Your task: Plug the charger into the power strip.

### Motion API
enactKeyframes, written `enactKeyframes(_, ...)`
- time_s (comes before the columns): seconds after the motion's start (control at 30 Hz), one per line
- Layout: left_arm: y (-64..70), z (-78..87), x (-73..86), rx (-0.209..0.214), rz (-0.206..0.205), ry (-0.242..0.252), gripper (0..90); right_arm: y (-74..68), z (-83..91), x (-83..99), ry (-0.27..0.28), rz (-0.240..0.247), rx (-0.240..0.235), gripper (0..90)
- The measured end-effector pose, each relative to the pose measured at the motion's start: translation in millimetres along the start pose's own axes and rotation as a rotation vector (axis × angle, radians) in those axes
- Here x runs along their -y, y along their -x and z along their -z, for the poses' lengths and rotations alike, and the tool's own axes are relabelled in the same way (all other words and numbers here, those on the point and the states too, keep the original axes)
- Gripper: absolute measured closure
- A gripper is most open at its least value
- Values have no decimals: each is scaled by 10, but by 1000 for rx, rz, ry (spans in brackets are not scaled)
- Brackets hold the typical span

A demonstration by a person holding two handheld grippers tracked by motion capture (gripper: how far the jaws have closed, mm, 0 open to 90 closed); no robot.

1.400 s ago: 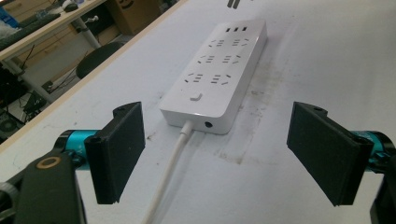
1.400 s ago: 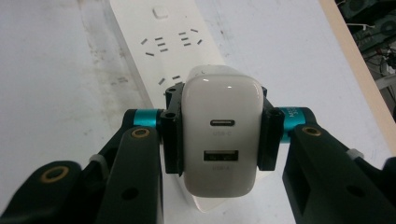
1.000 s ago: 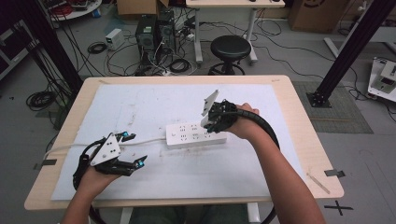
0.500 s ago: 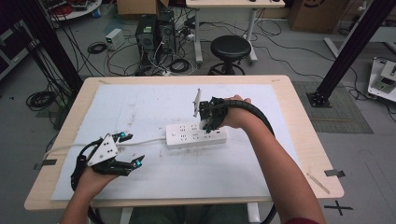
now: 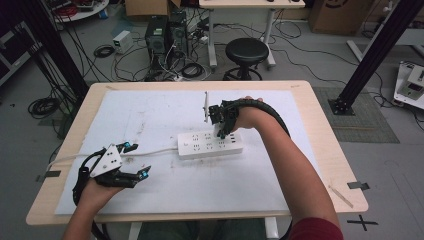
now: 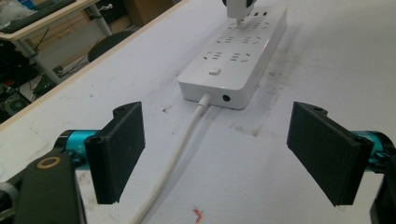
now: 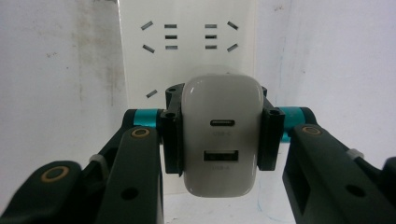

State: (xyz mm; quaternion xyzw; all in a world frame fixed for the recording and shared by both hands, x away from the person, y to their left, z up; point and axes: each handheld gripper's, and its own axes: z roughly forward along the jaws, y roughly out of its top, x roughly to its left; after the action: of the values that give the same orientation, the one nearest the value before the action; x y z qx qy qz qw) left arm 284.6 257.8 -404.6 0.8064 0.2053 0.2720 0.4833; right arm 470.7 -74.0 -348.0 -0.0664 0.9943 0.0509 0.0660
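Note:
A white power strip (image 5: pixel 210 144) lies mid-table with its white cord (image 5: pixel 150 151) running left. My right gripper (image 5: pixel 220 132) points down over the strip's right half, shut on a white USB charger (image 7: pixel 221 135). The jaws clamp the charger's two sides, its USB ports facing the camera, and the strip's sockets (image 7: pixel 187 35) lie just beyond it. In the left gripper view the charger (image 6: pixel 238 6) has its prongs at a socket of the strip (image 6: pixel 236 60). My left gripper (image 5: pixel 135 162) rests low at the table's front left, open and empty, facing the strip's cord end (image 6: pixel 201 100).
A white mat (image 5: pixel 165 195) covers the wooden table (image 5: pixel 327 150). A thin white upright piece (image 5: pixel 206 106) stands just behind the strip. A black stool (image 5: pixel 247 52), computer towers and cables sit on the floor beyond the far edge.
My right gripper has swung left and downward with the charger, from above the strip's right end to directly over its sockets. The left gripper has stayed put.

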Motion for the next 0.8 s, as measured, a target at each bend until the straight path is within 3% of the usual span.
enactKeyframes(0.3, -16, -26, 9, 4, 2, -2, 192, 34, -66, 7, -16, 0, -14, 630)
enactKeyframes(0.5, -13, -28, -3, 2, -2, 3, 192, 42, -112, -31, -8, 38, -13, 632)
enactKeyframes(0.53, -2, -27, -14, -1, -6, 9, 191, 38, -198, -50, -21, 38, -15, 635)
enactKeyframes(0.8, 12, -40, -35, 1, -10, 12, 192, 25, -213, -42, -18, 1, -7, 636)
